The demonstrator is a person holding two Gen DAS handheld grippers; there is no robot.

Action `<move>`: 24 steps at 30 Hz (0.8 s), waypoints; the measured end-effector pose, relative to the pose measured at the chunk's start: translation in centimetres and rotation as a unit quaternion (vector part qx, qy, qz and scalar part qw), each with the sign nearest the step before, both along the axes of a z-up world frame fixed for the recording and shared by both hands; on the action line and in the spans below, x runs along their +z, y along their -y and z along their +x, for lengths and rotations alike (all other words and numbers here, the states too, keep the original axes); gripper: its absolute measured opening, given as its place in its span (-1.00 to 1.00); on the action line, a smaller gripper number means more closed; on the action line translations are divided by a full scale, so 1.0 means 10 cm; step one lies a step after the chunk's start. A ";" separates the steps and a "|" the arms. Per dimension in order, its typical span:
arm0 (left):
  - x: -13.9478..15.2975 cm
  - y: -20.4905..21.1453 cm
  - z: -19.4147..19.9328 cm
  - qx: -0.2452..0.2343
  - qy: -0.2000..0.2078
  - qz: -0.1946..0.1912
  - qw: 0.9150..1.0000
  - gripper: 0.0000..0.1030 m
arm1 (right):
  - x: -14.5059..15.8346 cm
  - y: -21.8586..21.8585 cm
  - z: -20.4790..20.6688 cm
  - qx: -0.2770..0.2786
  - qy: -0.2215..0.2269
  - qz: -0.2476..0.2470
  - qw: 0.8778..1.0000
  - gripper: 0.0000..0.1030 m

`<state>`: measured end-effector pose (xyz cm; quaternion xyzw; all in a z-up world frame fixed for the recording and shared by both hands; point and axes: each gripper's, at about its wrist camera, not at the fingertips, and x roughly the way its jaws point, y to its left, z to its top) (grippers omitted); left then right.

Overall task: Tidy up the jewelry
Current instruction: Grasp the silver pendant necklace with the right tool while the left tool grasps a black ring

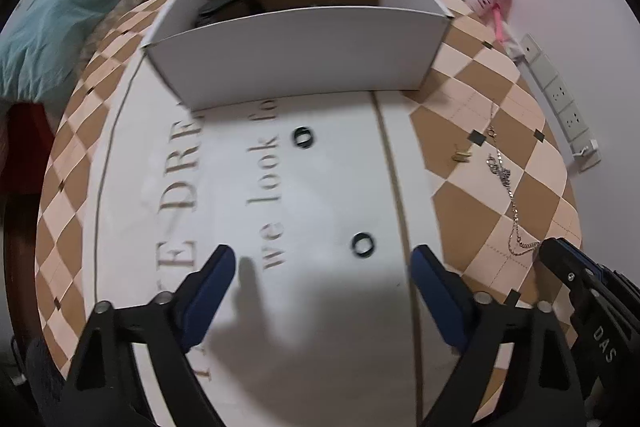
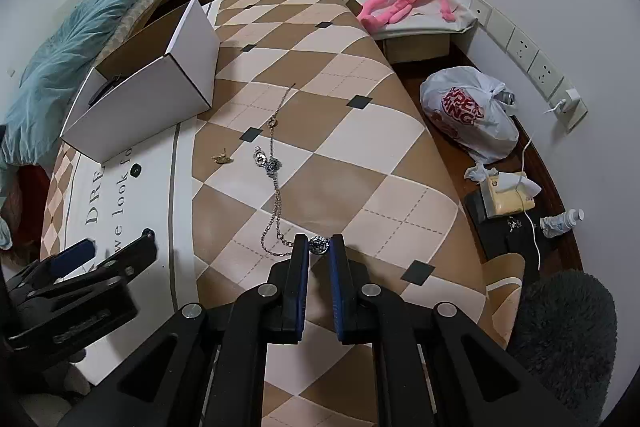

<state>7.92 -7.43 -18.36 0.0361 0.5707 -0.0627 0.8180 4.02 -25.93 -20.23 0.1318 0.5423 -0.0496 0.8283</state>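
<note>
Silver necklace (image 2: 276,187) trails across the checkered mat (image 2: 360,167), its near pendant between the right gripper (image 2: 319,247) fingers, which look nearly together. Left gripper (image 1: 324,263) hovers with fingers apart. Next, lift it toward the white box (image 2: 160,95) at far left.

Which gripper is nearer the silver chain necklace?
Right. The right gripper has its fingertips on either side of the silver chain necklace's near-end pendant; the left gripper is open over the white printed panel beside it.

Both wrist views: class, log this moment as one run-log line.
left gripper: open, above white mat | right gripper: closing around silver necklace pendant | white box: open | two black rings: on mat
</note>
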 end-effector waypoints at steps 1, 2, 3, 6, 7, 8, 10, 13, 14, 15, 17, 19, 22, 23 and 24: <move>-0.01 0.03 0.01 -0.005 0.000 0.001 1.000 0.34 | 0.00 0.00 0.00 0.000 0.000 0.000 1.000 -0.79; -0.02 0.05 0.02 -0.008 -0.002 0.002 1.000 0.23 | 0.00 0.00 0.01 -0.001 0.000 0.001 1.000 -0.79; -0.03 0.06 0.03 -0.010 -0.004 0.003 1.000 0.09 | 0.00 0.01 0.00 -0.001 0.001 0.001 1.000 -0.79; 0.00 0.08 0.05 -0.017 0.005 0.001 1.000 -0.32 | 0.02 0.01 0.01 -0.002 0.003 0.001 1.000 -0.79; 0.01 0.09 0.06 -0.020 0.006 0.001 1.000 -0.46 | 0.03 0.01 0.01 -0.002 0.003 0.002 1.000 -0.79; 0.01 0.10 0.06 -0.023 0.006 -0.001 1.000 -0.52 | 0.03 0.01 0.01 -0.002 0.004 0.002 1.000 -0.79; 0.01 0.09 0.06 -0.025 0.006 -0.005 1.000 -0.63 | 0.03 0.00 0.01 -0.001 0.004 0.002 1.000 -0.79; 0.01 0.09 0.04 -0.028 0.009 -0.009 1.000 -0.80 | 0.04 -0.02 0.02 0.000 0.005 0.003 1.000 -0.79; 0.00 0.08 0.04 -0.029 0.010 -0.010 0.999 -0.81 | 0.04 -0.02 0.01 0.001 0.006 0.003 1.000 -0.79; 0.00 0.09 0.04 -0.030 0.010 -0.010 0.999 -0.81 | 0.05 -0.03 0.01 0.001 0.007 0.004 1.000 -0.79; 0.01 0.08 0.03 -0.030 0.011 -0.016 0.999 -0.81 | 0.10 -0.04 0.01 0.004 0.012 0.007 1.000 -0.79; 0.03 0.07 0.00 -0.030 0.013 -0.019 0.999 -0.81 | 0.18 -0.05 0.02 0.009 0.020 0.012 1.000 -0.79; 0.14 0.03 -0.04 -0.029 0.025 -0.023 0.999 -0.81 | 0.35 -0.08 0.04 0.022 0.034 0.022 0.999 -0.79; 0.21 0.01 -0.05 -0.029 0.031 -0.025 0.999 -0.81 | 0.41 -0.09 0.05 0.026 0.039 0.025 0.999 -0.79; 0.26 -0.01 -0.05 -0.027 0.035 -0.029 0.999 -0.81 | 0.48 -0.10 0.07 0.031 0.044 0.030 0.998 -0.79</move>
